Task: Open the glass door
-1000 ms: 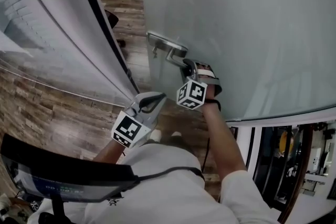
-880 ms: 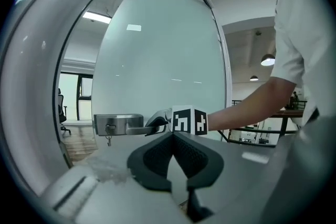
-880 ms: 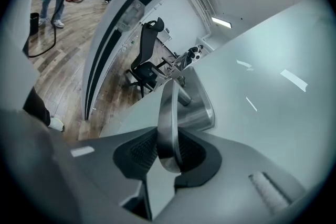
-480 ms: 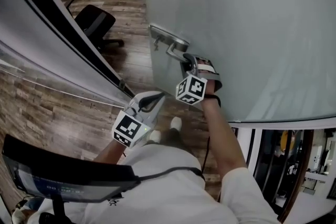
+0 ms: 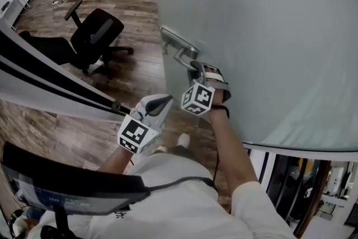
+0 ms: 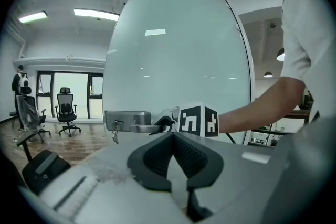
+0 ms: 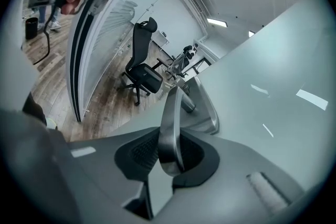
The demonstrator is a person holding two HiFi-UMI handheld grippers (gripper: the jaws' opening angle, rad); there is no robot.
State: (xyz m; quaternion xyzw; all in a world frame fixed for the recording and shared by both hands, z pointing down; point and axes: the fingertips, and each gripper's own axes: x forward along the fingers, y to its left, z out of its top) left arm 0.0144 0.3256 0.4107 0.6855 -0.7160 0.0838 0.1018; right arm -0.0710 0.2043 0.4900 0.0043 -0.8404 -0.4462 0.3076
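- Right gripper clamps the curved silver metal lever handle; its jaws have just closed tighter on it.
- Left gripper, jaws together and empty, hangs near that handle.
- Frosted glass door looks partly open; next, pull the handle along the door's arc.

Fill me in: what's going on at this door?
A person with a gripper in each hand is opening the frosted glass door. The right gripper holds the metal door handle, and its jaws have just been closing tighter on it. The left gripper, jaws shut and empty, hangs low in front of the person. The door stands partly open, with an office chair visible past its edge.
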